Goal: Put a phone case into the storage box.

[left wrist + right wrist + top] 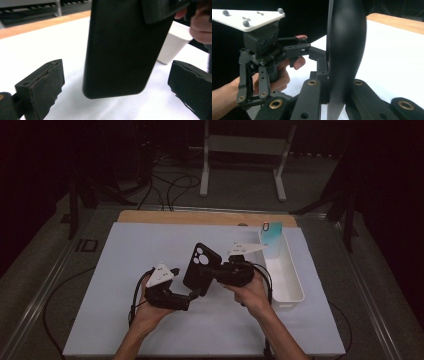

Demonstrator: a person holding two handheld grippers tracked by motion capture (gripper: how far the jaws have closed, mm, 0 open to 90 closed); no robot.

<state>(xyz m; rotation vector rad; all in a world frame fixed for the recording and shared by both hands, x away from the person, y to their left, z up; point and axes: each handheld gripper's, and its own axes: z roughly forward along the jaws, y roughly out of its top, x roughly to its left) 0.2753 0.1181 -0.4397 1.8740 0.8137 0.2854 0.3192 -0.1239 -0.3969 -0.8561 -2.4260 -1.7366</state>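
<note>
Table point(75, 270) with wooden far edge, covered by a white mat point(150, 245); a white rectangular bin point(290, 280) is set at the mat's right side

The white sheet on the desk point(150, 320) lay bare across its left half and along the near edge, giving open room there. At the right stood a long white bin point(287, 275), its walls closing that side, with a teal card point(272, 234) upright at its far end. In the middle, a black phone case point(200, 267) hung above the sheet, clamped in the right tool point(212, 271). The left tool point(192, 295) waited just below it, jaws spread wide, the case's lower end between them with clearance on both sides.
</note>
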